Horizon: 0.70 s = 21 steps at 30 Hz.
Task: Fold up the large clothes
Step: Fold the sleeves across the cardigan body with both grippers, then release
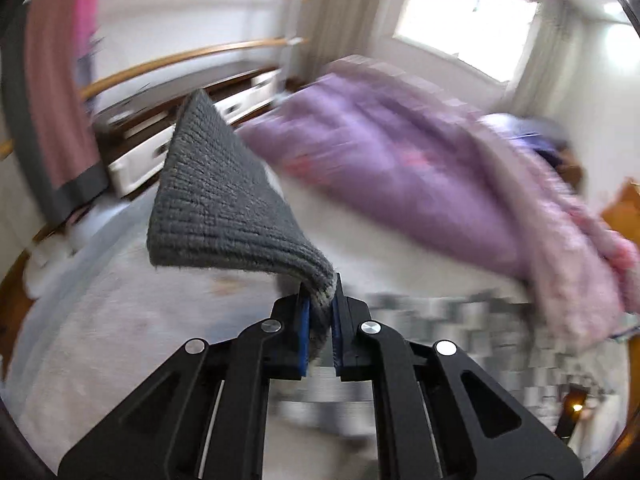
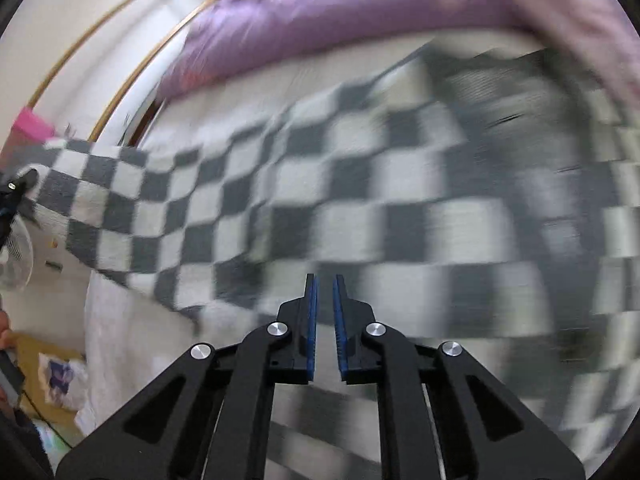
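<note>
A large grey-and-white checkered knit garment (image 2: 360, 200) lies spread over the bed, blurred in the right wrist view. My left gripper (image 1: 320, 284) is shut on a grey ribbed edge of that garment (image 1: 216, 196), which hangs lifted above the bed in a cone shape. More of the checkered cloth (image 1: 460, 320) lies below and to the right of it. My right gripper (image 2: 325, 280) hovers over the checkered cloth with its blue pads almost together and nothing between them. At the far left of the right wrist view, the other gripper (image 2: 12, 192) holds up a corner of the cloth.
A purple quilt (image 1: 400, 152) is heaped along the far side of the bed (image 1: 120, 300). White drawers (image 1: 160, 148) and a rail with a pink towel (image 1: 60, 92) stand beyond it. Paper items (image 2: 60, 376) lie on the wooden floor beside the bed.
</note>
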{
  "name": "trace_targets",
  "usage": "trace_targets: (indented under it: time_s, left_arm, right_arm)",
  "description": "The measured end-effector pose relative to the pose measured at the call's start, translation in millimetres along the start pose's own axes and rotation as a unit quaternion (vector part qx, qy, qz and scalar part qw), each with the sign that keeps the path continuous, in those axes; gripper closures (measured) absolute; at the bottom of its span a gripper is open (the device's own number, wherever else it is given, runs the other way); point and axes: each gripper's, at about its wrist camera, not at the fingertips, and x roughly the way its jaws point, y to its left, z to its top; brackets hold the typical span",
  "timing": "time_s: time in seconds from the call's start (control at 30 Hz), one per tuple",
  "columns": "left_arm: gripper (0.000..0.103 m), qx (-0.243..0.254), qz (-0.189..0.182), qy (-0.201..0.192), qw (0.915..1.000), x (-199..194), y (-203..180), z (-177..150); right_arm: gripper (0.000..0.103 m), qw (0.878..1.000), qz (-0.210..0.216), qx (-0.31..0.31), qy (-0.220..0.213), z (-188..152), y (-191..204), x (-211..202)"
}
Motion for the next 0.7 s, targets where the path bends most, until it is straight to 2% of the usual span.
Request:
trace_targets:
  time_s: [0.1,0.17,0.2,0.27,0.33,0.37,0.47,0.53,0.57,0.63,0.7]
  left_arm:
    - [0.095,0.025,-0.052,0.005,0.9983,-3,-90,-8]
    - [0.095,0.045,-0.072,0.021,0.9962,4,-145,-21]
    - [0.095,0.053,-0.085,0.037,0.9942,10,-185,-33]
    - [0.095,0.073,-0.098,0.049,0.9914,18,-233,-50]
    - [0.095,0.092,-0.111,0.073,0.9869,31,-294,-81]
    - [0.095,0.099,-0.112,0.081,0.9855,36,-312,-91]
    - [0.095,0.131,-0.106,0.125,0.9777,67,-380,-143]
    - [0.094,0.152,-0.094,0.144,0.9733,82,-405,-170]
    - [0.094,0.169,-0.086,0.154,0.9697,93,-420,-189]
    - [0.094,0.188,-0.074,0.179,0.9628,108,-420,-214]
    - [0.093,0.200,-0.058,0.202,0.9569,119,-421,-235]
  right_arm:
    - [0.094,0.999,-0.033,0.013,-0.039,5,-64,-60]
    - [0.094,0.996,-0.063,0.023,-0.052,6,-113,-96]
    - [0.093,0.995,-0.076,0.031,-0.063,7,-138,-117]
    - [0.093,0.991,-0.104,0.047,-0.070,6,-182,-151]
    - [0.092,0.984,-0.132,0.079,-0.087,2,-237,-187]
    - [0.090,0.980,-0.150,0.095,-0.089,0,-263,-201]
    - [0.081,0.961,-0.200,0.160,-0.105,-12,-341,-245]
    - [0.063,0.946,-0.220,0.208,-0.119,-23,-388,-270]
    - [0.062,0.941,-0.220,0.224,-0.124,-28,-406,-279]
    - [0.058,0.929,-0.221,0.267,-0.133,-37,-449,-296]
    - [0.058,0.918,-0.197,0.315,-0.138,-47,-495,-308]
